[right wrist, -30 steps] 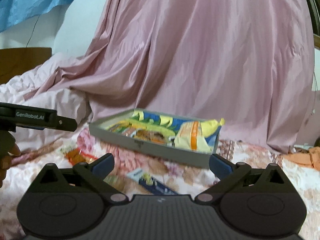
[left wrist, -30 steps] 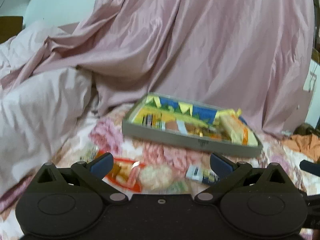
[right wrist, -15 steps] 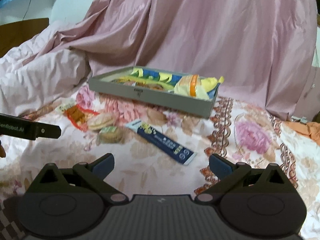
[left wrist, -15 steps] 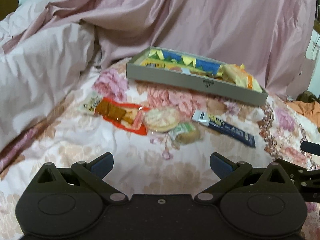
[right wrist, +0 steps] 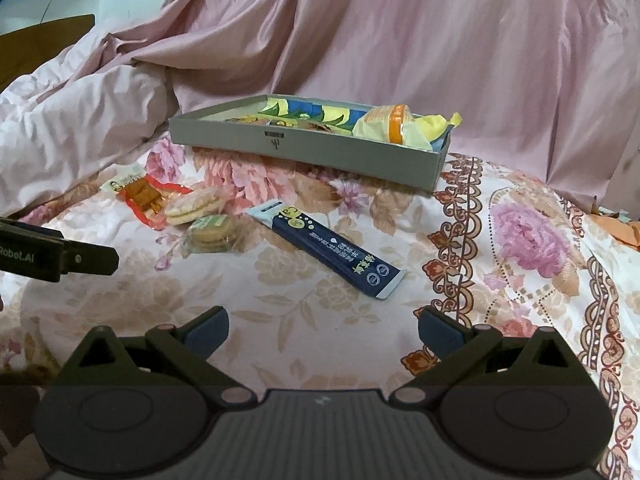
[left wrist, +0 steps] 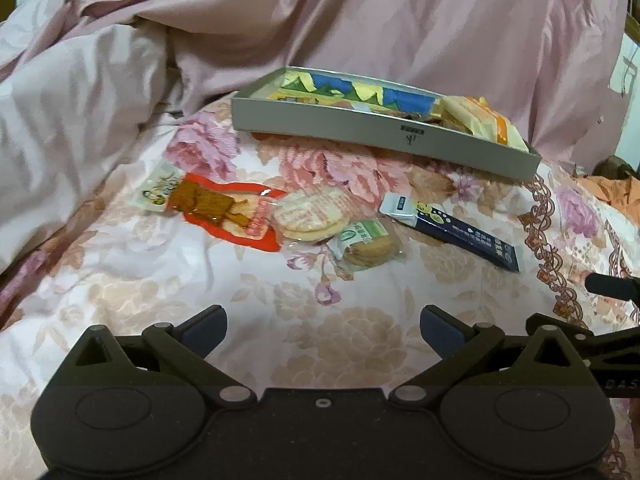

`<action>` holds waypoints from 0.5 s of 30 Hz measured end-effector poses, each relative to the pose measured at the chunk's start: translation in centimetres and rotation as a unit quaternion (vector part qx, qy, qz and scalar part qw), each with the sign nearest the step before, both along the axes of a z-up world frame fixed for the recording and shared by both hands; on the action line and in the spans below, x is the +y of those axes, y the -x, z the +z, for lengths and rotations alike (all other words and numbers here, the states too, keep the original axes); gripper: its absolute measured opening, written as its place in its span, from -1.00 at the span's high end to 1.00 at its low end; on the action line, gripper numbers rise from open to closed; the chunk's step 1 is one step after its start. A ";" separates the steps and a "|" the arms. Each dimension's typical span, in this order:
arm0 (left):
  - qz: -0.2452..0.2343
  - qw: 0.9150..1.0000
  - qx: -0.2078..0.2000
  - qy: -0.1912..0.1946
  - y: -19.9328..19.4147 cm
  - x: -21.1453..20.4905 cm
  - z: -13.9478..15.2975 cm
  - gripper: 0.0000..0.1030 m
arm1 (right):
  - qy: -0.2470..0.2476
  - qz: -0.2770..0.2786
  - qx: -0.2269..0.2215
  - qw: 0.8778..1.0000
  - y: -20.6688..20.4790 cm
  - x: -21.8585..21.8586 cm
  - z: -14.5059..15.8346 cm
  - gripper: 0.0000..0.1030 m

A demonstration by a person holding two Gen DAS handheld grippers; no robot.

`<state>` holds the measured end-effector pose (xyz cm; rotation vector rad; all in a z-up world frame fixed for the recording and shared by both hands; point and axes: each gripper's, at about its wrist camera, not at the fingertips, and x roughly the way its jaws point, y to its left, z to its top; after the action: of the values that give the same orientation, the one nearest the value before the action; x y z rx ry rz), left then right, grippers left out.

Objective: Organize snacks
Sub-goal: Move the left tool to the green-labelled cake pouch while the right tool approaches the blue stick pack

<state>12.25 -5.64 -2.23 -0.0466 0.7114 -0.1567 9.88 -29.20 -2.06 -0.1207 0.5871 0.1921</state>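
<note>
A: Where are the snacks?

B: Four lie loose on a floral bed [left wrist: 360, 344], below a grey tray [left wrist: 360, 124] already partly filled with packets. Seen from the left camera, the tray sits at twelve o'clock. A red pack [left wrist: 224, 210] of brown dried pieces lies at ten o'clock, a clear pack of rice crackers [left wrist: 310, 216] just beside it and overlapping its right end, a green-labelled biscuit pack [left wrist: 366, 242] touching the crackers, and a navy stick sachet [left wrist: 456, 232] at one o'clock.

A: And the claws?

B: Both are spread wide and empty. The left claw [left wrist: 322, 326] hangs over the bed short of the snacks; the right claw [right wrist: 322, 328] likewise, with the sachet [right wrist: 328, 248] lying at twelve o'clock ahead of it.

A: How would these handle?

B: All look light. The sachet seems flat and bendable, with slick film; I would pinch it across its narrow width near the middle, so it does not droop. The crackers and biscuits look brittle, so a gentle squeeze on the crimped wrapper edge seems safer than on the stack. The red pack is floppy; its sealed end is the likely hold. The soft bedding may give under a downward press.
</note>
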 end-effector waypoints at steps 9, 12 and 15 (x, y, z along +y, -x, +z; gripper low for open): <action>-0.039 0.999 0.009 0.000 -3.1 -1.5 -1.1 -0.99 | 0.025 0.053 -0.011 0.998 -3.4 -0.6 -1.2 -0.99; -0.045 0.999 0.010 0.004 -4.3 -2.0 -1.4 -0.99 | 0.023 0.060 -0.011 0.998 -4.9 -1.2 -1.6 -0.99; -0.048 0.999 0.009 0.009 -5.7 -2.6 -1.6 -0.99 | 0.016 0.066 -0.004 0.998 -6.6 -1.9 -2.2 -0.99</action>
<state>17.92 -8.20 -3.86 -0.0306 0.7297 -0.2549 16.46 -31.06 -4.25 -0.1920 0.5751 0.3095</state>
